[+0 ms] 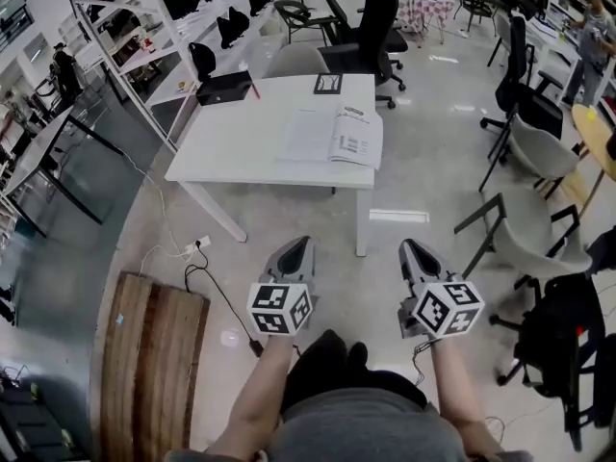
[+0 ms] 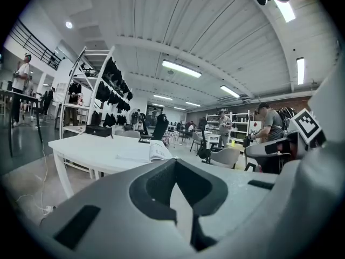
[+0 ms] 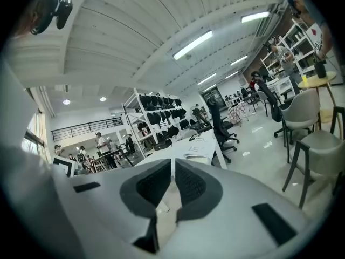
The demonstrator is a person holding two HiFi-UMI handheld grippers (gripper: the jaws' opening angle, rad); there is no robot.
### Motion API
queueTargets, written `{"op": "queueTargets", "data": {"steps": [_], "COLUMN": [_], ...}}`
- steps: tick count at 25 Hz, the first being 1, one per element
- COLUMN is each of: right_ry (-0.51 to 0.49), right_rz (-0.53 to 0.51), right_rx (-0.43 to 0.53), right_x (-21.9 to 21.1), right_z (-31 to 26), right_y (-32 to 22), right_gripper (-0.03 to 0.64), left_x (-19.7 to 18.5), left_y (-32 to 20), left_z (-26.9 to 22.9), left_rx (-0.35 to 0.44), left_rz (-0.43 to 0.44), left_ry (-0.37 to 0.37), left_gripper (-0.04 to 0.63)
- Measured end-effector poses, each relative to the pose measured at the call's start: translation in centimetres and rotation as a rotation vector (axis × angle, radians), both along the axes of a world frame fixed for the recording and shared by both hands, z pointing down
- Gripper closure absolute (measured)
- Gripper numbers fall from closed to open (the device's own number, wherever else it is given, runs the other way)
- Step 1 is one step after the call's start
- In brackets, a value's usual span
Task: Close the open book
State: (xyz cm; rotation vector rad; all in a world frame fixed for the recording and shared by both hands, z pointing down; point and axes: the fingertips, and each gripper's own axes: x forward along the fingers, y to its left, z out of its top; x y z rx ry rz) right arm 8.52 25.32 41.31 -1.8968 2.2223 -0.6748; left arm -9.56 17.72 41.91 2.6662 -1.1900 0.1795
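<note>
The open book [image 1: 334,138] lies flat, pages up, on the right part of the white desk [image 1: 231,142], in the upper middle of the head view and close to the desk's right edge. Both grippers are held over the floor in the lower half of that frame, well short of the desk. The left gripper [image 1: 297,245] and the right gripper [image 1: 412,248] each point towards the desk, jaws clenched together with nothing between them. A black office chair [image 1: 371,27] stands behind the desk, and a wooden board [image 1: 154,364] lies on the floor at lower left.
</note>
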Motion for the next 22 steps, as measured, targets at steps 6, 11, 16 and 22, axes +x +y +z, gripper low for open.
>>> {"op": "queueTargets", "data": {"steps": [6,11,16,22], "right_ry": [-0.064,-0.093,-0.091,-0.088], "right_rz": [-0.015,-0.020,-0.019,-0.011], "right_rx": [-0.016,-0.024,-0.048,-0.067], "right_x": [0.1,0.5,1.2,2.1], "right_z": [0.7,1.1,1.5,1.9], "right_y": [-0.9,-2.2,-4.5,-9.0], "right_gripper": [0.562,0.540,0.520,0.515], "left_x": [0.0,0.3,0.6,1.1], "left_y": [-1.0,-2.5,-5.1,-10.2], "left_z": [0.6,1.1,1.9,2.5], "left_rx": [-0.006,-0.012,-0.026,-0.034], "left_rz": [-0.006,-0.008,-0.003,-0.004], "left_ry": [-0.021,-0.028,-0.032,-0.028], "left_gripper": [0.590,0.590,0.589,0.590]}}
